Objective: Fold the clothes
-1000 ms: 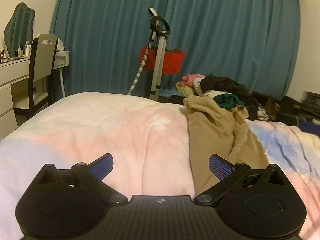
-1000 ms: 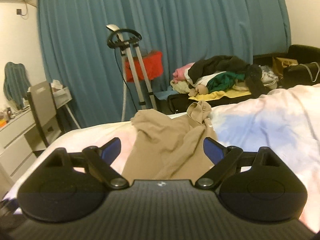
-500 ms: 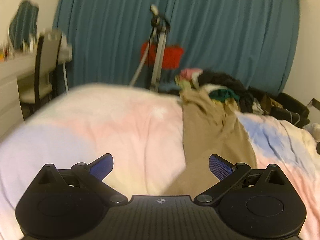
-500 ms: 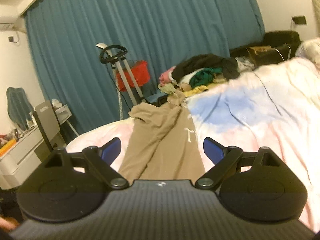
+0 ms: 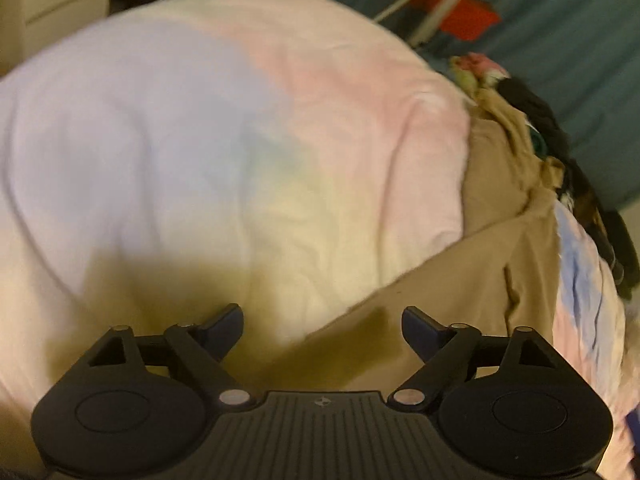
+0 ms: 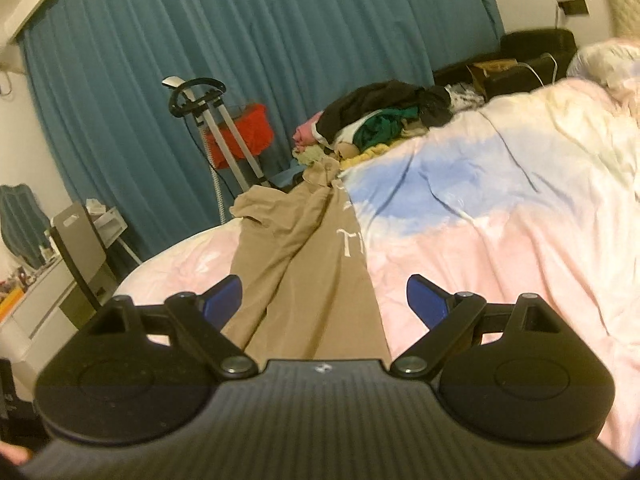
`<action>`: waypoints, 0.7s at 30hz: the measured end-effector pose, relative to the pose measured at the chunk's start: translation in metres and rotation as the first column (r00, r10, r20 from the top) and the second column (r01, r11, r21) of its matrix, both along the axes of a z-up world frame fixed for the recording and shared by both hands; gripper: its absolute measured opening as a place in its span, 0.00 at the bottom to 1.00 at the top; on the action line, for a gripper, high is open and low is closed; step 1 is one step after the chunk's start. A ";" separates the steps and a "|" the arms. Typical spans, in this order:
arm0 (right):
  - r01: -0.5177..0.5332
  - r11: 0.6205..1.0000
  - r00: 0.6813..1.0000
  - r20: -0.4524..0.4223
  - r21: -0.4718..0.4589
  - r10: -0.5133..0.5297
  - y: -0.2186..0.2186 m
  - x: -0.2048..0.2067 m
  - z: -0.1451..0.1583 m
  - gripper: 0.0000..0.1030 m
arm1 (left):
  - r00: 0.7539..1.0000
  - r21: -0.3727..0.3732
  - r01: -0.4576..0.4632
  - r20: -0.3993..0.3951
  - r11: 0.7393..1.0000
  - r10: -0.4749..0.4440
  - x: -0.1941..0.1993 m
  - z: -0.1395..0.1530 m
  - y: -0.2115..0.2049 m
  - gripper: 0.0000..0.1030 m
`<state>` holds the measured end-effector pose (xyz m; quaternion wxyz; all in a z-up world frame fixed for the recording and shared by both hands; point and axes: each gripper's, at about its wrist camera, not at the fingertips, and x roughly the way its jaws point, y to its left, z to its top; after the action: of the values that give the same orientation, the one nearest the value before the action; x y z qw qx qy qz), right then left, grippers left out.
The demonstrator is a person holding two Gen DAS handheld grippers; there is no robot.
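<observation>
The bed (image 6: 520,208) carries tan trousers (image 6: 304,264) laid lengthwise, reaching toward the clothes pile (image 6: 380,120). They look soft, light and floppy; best pinched at an edge or hem. The left gripper (image 5: 322,320) has just been closing, nothing clamped, above their near edge; the right gripper (image 6: 324,294) gapes empty. Only the right view shows white lettering.

Pastel duvet (image 6: 500,216) in pink, blue and cream, rumpled across the bed. Beyond its far edge, teal curtains (image 6: 280,40) covering the back wall. In front of them a garment steamer stand (image 6: 224,128) with a red cloth (image 6: 248,136) behind its poles. Near the bed's far left corner, a chair (image 6: 80,240) at a white desk (image 6: 32,304). Past the far right corner, a black sofa (image 6: 536,52) under a wall socket (image 6: 574,7).
</observation>
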<state>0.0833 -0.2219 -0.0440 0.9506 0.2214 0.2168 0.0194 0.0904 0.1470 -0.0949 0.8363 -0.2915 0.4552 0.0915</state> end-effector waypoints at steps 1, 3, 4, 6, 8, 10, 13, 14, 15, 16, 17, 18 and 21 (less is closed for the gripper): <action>0.005 1.000 1.000 -0.008 0.009 -0.005 -0.002 0.001 -0.002 0.88 | 1.000 0.000 0.002 -0.011 1.000 -0.002 -0.001 -0.001 0.000 0.84; 0.015 1.000 1.000 -0.022 0.022 -0.014 -0.005 0.001 -0.005 0.88 | 0.999 0.000 0.006 -0.034 1.000 -0.006 -0.002 -0.002 0.001 0.81; 0.020 0.999 0.999 -0.029 0.026 -0.019 -0.007 0.001 -0.007 0.88 | 0.999 0.002 0.010 -0.046 1.000 -0.010 -0.002 -0.002 0.001 0.79; 0.029 0.999 0.999 -0.044 0.036 -0.027 -0.009 0.001 -0.010 0.88 | 0.997 0.025 0.025 -0.069 0.999 -0.023 -0.005 -0.001 -0.004 0.61; 0.036 0.998 0.998 -0.060 0.053 -0.033 -0.012 0.001 -0.013 0.88 | 0.995 0.053 0.039 -0.089 0.998 -0.034 -0.008 0.001 -0.008 0.43; 0.041 0.996 0.997 -0.073 0.080 -0.035 -0.015 0.000 -0.014 0.88 | 0.992 0.070 0.082 -0.100 0.994 -0.074 -0.014 0.005 -0.014 0.24; 0.047 0.993 0.996 -0.081 0.111 -0.038 -0.019 -0.002 -0.016 0.88 | 0.984 0.086 0.172 -0.065 0.981 -0.166 -0.026 0.018 -0.024 0.02; 0.050 0.992 0.996 -0.082 0.116 -0.040 -0.019 -0.003 -0.016 0.88 | 0.980 0.114 0.201 -0.038 0.973 -0.198 -0.031 0.026 -0.030 0.02; 0.052 0.992 0.996 -0.084 0.118 -0.042 -0.021 -0.003 -0.015 0.88 | 0.973 0.144 0.229 -0.008 0.963 -0.230 -0.036 0.033 -0.037 0.02; 0.055 0.991 0.995 -0.086 0.120 -0.044 -0.022 -0.004 -0.015 0.88 | 0.962 0.179 0.260 0.033 0.949 -0.269 -0.043 0.043 -0.046 0.02; 0.058 0.991 0.995 -0.088 0.121 -0.047 -0.023 -0.004 -0.014 0.88 | 0.945 0.218 0.296 0.079 0.930 -0.319 -0.053 0.053 -0.055 0.02; 0.060 0.991 0.995 -0.087 0.122 -0.050 -0.024 -0.004 -0.013 0.88 | 0.921 0.257 0.333 0.120 0.907 -0.372 -0.064 0.062 -0.065 0.02; 0.064 0.990 0.995 -0.081 0.125 -0.054 -0.027 -0.004 -0.011 0.88 | 0.832 0.324 0.444 0.198 0.836 -0.519 -0.094 0.077 -0.096 0.02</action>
<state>0.0796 -0.2493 -0.0546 0.9256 0.2884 0.2451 -0.0037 -0.0033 0.0510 -0.0176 0.9184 -0.0620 0.3761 -0.1058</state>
